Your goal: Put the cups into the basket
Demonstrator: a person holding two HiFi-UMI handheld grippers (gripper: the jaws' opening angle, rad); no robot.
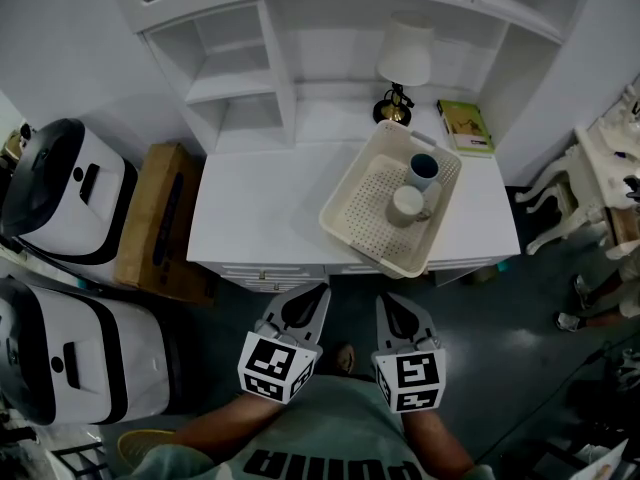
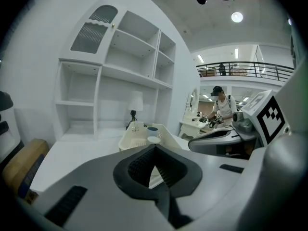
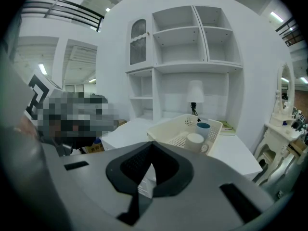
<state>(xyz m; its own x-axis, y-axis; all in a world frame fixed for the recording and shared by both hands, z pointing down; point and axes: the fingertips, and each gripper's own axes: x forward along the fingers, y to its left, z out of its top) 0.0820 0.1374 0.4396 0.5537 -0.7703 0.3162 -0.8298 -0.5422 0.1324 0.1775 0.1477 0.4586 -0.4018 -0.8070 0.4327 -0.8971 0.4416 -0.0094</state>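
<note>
Both tools are closed with nothing in them. In the left gripper view, the left gripper (image 2: pixel 155 146) has its jaw tips meeting and only a sliver of light shows between the ribbed pads. The right gripper view shows the right gripper (image 3: pixel 151 144) just the same, tips together and pads bare. From the head view, the left gripper (image 1: pixel 318 293) and right gripper (image 1: pixel 386 302) sit side by side, close but apart. Each carries its marker cube at the near end.

They hang over the dark floor (image 1: pixel 520 318), just short of the near edge of a white desk (image 1: pixel 260 198). On the right half of the desk lies the cream perforated basket (image 1: pixel 350 175), turned askew, its near corner reaching the desk's front edge. Both cups are inside, at its far right end. The white cup (image 1: pixel 407 205) is the nearer one and the blue-lined cup (image 1: pixel 423 169) stands just behind it.

Beyond the basket are a lamp (image 1: pixel 402 63) with a white shade and a green book (image 1: pixel 465 126), both against a white shelf unit (image 1: pixel 240 58). Left of the desk a cardboard box (image 1: pixel 160 218) leans on its side, with two white-and-black machines (image 1: pixel 70 193) farther left. A white carved-leg table (image 1: pixel 590 168) stands at the right. The left gripper view shows a person (image 2: pixel 219 107) across the room and a balcony railing (image 2: pixel 245 69) above.

Both forearms come in from the near edge. The grippers point toward the desk, tipped slightly downward.
</note>
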